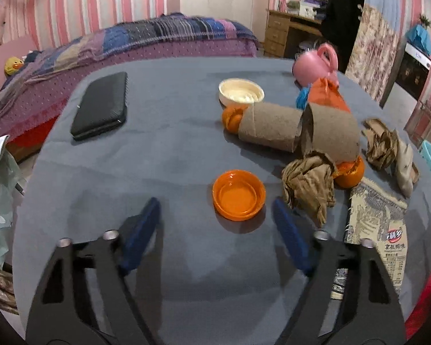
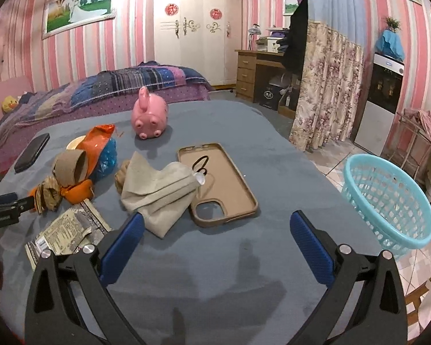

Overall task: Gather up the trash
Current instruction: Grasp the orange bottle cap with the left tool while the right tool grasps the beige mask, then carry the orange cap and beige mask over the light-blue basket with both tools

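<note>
now, what i see from my seat:
orange lid: round, shallow, bright orange plastic, lying hollow side up on the table, just ahead of my left gripper and a little toward its right finger.
left fingers: blue pads spread apart with a wide gap, nothing between them, nothing held; the lid lies beyond the tips.
right fingers: my right gripper stands wide open and empty over bare cloth, the beige cloth pouch just beside its left pad.
other trash: two brown cardboard tubes end to end, crumpled brown paper touching the nearer tube, orange peel under that tube's end, a printed snack wrapper flat at the near right edge, an orange and blue bag behind the tubes.
other things: white shallow bowl, black wallet-like case at far left, pink pig bank, tan phone case lying open side up with a dark hair tie in it.
basket: light blue mesh, on the tiled floor to the right of the table, tilted toward me.
table surface: grey-blue cloth, smooth, faint shadows of the fingers on it.
room: pink and white striped walls, a bed with a purple patchwork cover behind the table, white wardrobe, wooden desk, floral curtain.
</note>
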`<state>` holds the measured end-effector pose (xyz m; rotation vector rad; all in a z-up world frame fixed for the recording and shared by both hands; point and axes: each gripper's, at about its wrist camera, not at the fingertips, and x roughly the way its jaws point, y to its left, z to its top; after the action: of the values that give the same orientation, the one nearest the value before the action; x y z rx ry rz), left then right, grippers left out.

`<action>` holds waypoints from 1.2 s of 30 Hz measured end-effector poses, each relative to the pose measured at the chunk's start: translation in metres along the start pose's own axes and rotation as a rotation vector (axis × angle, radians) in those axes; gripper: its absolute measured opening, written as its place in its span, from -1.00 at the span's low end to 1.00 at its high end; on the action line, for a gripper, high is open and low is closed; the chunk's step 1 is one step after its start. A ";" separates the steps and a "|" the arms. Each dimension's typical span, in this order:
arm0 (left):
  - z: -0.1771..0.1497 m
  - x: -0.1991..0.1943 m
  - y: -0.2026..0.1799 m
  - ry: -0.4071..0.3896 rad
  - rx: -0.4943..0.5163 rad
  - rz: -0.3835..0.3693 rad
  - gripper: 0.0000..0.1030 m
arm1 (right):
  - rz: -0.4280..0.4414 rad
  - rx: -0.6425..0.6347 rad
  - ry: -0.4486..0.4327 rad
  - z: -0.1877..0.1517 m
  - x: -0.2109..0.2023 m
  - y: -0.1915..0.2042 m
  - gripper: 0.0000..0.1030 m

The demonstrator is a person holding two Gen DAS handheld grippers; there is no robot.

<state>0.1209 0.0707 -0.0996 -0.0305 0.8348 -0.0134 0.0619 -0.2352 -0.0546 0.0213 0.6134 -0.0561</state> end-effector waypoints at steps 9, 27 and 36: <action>0.007 0.012 -0.015 0.026 0.057 -0.010 -0.08 | 0.048 -0.024 0.028 0.002 0.014 0.012 0.93; 0.017 -0.030 -0.008 -0.086 0.034 0.040 -0.24 | 0.240 -0.095 0.099 0.015 0.035 0.027 -0.61; 0.053 -0.069 -0.059 -0.183 0.054 -0.009 -0.24 | 0.249 -0.090 -0.006 0.034 0.002 -0.020 -0.86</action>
<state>0.1136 0.0149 -0.0109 0.0151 0.6512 -0.0406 0.0823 -0.2566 -0.0278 0.0101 0.6032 0.2120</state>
